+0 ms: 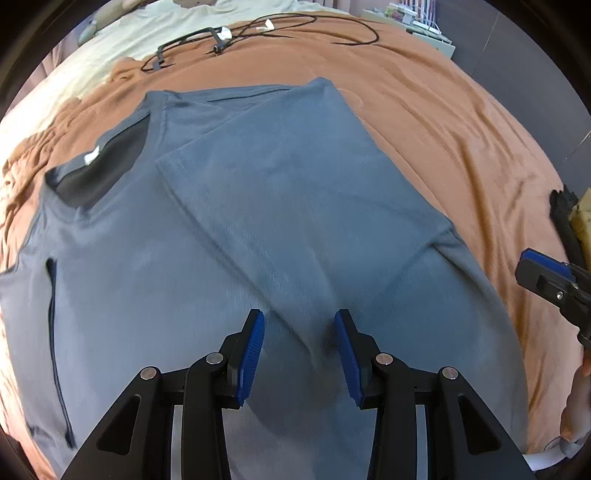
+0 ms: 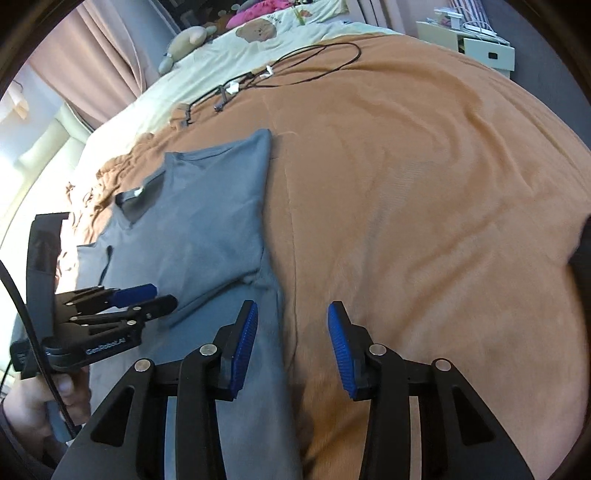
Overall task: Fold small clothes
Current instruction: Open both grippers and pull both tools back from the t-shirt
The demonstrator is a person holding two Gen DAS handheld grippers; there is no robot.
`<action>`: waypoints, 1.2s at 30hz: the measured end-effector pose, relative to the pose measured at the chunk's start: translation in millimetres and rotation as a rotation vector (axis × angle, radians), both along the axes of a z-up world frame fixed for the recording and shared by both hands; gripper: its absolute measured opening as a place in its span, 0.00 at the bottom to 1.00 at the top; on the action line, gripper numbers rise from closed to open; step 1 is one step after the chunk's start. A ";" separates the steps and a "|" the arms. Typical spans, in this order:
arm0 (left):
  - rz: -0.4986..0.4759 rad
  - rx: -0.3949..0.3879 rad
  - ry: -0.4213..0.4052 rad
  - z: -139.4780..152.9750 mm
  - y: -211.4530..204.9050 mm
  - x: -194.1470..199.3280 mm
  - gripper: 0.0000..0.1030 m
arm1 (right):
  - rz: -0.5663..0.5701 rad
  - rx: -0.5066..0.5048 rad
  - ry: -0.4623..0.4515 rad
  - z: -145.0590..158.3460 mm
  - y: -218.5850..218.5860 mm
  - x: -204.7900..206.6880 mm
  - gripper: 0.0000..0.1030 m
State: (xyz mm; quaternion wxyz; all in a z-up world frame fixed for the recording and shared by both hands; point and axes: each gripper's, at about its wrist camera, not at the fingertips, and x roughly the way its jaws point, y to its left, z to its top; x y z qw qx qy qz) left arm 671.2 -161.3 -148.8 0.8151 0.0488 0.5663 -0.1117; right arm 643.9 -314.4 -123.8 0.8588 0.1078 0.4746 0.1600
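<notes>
A blue-grey T-shirt (image 1: 229, 229) lies flat on an orange-brown blanket (image 1: 443, 122), collar to the far left. Its right side and sleeve are folded over onto the body. My left gripper (image 1: 300, 321) hovers open just above the shirt's lower middle, with nothing between its blue pads. In the right wrist view the shirt (image 2: 192, 221) sits left of centre. My right gripper (image 2: 291, 310) is open over the shirt's right edge, one pad above cloth and the other above blanket. The left gripper (image 2: 157, 297) appears there above the shirt's near left part.
Black cables (image 2: 295, 70) lie on the far part of the blanket (image 2: 424, 184). A cream duvet (image 2: 258, 33) and a plush toy (image 2: 184, 40) are behind them. A white cabinet (image 2: 480, 44) stands at the far right. A hand (image 2: 33, 402) holds the left gripper's handle.
</notes>
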 end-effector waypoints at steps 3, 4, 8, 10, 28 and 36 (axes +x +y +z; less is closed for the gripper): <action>0.013 -0.022 -0.008 13.7 6.7 -18.7 0.41 | 0.004 0.015 -0.015 9.6 -5.6 -23.8 0.39; 0.015 -0.024 -0.012 17.7 7.9 -23.8 0.41 | 0.000 0.017 -0.020 12.1 -7.5 -28.3 0.48; 0.035 -0.039 -0.044 47.6 26.3 -55.7 0.51 | -0.018 -0.011 -0.077 30.4 -11.4 -57.1 0.72; 0.048 -0.052 -0.070 60.7 38.0 -67.6 0.72 | -0.028 -0.017 -0.099 39.7 -14.2 -72.4 0.75; 0.166 -0.115 -0.246 140.9 128.8 -190.2 0.94 | -0.005 -0.110 -0.140 89.3 -9.0 -187.9 1.00; 0.259 -0.162 -0.298 150.5 181.2 -252.7 0.94 | -0.003 -0.130 -0.167 109.2 -14.4 -223.7 1.00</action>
